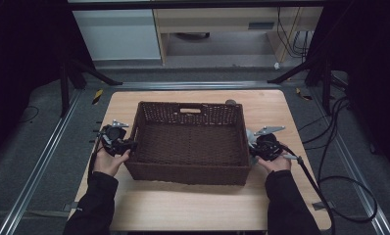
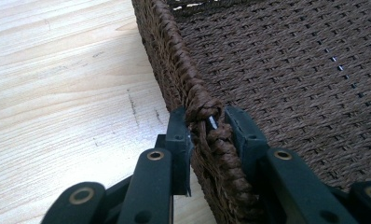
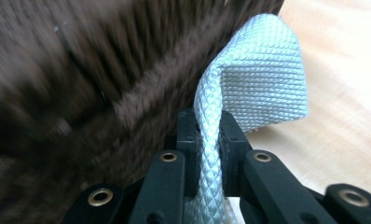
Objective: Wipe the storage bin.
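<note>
A dark brown woven basket (image 1: 188,174) with an empty inside stands in the middle of the wooden table (image 1: 183,205). My left gripper (image 1: 132,145) is at its left wall. In the left gripper view its jaws (image 2: 207,119) are clamped on the braided rim (image 2: 169,51), one jaw outside and one inside. My right gripper (image 1: 254,147) is at the basket's right wall. In the right gripper view its jaws (image 3: 207,121) are shut on a fold of pale blue-white cloth (image 3: 263,70), which stands up beside the blurred basket wall (image 3: 81,93).
A small grey round object (image 1: 231,102) peeks out behind the basket's far right corner. Bare wood lies in front of the basket and along both sides. Black cables (image 1: 350,186) trail on the floor to the right of the table.
</note>
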`<state>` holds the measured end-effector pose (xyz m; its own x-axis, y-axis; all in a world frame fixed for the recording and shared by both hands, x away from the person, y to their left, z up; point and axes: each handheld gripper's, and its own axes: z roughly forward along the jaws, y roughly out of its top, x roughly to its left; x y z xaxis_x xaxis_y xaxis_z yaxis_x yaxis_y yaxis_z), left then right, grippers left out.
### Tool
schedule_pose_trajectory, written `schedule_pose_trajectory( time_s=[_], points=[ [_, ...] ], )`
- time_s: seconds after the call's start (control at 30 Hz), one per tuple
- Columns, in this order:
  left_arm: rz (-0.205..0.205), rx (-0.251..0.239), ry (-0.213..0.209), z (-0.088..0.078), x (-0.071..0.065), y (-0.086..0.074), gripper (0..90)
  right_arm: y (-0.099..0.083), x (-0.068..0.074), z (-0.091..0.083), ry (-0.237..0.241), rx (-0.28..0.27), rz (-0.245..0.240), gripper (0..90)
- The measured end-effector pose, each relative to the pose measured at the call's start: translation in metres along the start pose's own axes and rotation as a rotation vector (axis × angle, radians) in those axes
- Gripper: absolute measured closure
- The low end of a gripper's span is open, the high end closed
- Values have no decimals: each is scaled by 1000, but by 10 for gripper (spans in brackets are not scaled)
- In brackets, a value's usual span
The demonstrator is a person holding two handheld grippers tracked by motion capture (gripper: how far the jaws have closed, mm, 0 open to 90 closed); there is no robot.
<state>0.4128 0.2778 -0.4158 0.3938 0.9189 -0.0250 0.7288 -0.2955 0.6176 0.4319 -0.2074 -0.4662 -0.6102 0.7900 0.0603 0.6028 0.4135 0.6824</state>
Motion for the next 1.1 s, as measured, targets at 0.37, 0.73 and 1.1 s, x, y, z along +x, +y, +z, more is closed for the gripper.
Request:
schedule_pose_trajectory(
  time_s=[0.37, 0.73, 1.1],
  points=[
    [28, -19, -26, -1, 3, -1, 632, 5, -2, -19, -14, -68, 5, 823],
    [18, 1, -66, -7, 1, -10, 648, 9, 8, -45, -18, -128, -25, 823],
    [-9, -8, -20, -7, -3, -11, 708, -19, 12, -15, 19, 3, 11, 824]
  ],
)
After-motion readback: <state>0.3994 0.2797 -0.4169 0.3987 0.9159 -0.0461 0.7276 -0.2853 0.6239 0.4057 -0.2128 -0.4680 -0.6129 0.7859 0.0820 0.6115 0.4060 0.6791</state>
